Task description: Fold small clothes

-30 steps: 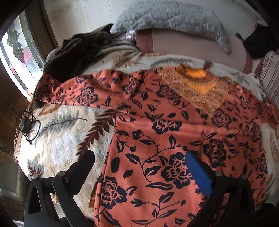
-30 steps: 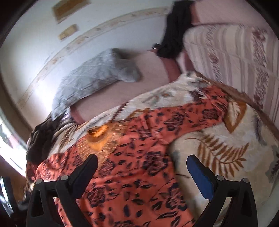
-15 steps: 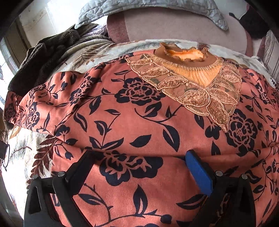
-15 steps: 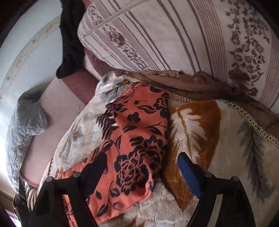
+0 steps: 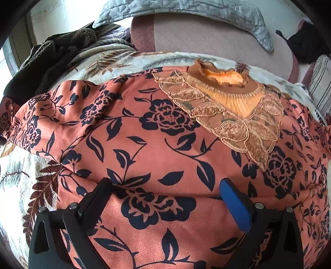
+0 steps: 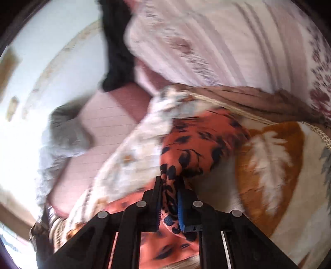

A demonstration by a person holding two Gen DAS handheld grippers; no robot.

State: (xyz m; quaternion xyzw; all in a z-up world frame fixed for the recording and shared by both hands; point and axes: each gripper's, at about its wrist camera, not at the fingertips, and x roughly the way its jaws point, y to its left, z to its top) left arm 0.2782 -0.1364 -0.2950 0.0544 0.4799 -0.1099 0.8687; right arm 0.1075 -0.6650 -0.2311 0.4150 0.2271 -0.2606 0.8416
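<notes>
Right gripper (image 6: 168,198) clenched on a bunched sleeve of the orange floral blouse (image 5: 157,149); left gripper (image 5: 165,193) released, 2 fingers wide apart over the blouse front. Blouse spread flat on the leaf-print blanket (image 6: 269,165), lace collar (image 5: 231,115) toward the grey pillow (image 5: 186,10)

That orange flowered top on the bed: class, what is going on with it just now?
A person with a gripper in each hand is starting to fold the orange flowered top, which lies spread over a leaf-patterned blanket. The right gripper is shut on a bunch of the top's fabric, apparently a sleeve, near the blanket's edge. The left gripper is open, low over the middle of the top below the lace collar, holding nothing. No fold is visible yet.
</notes>
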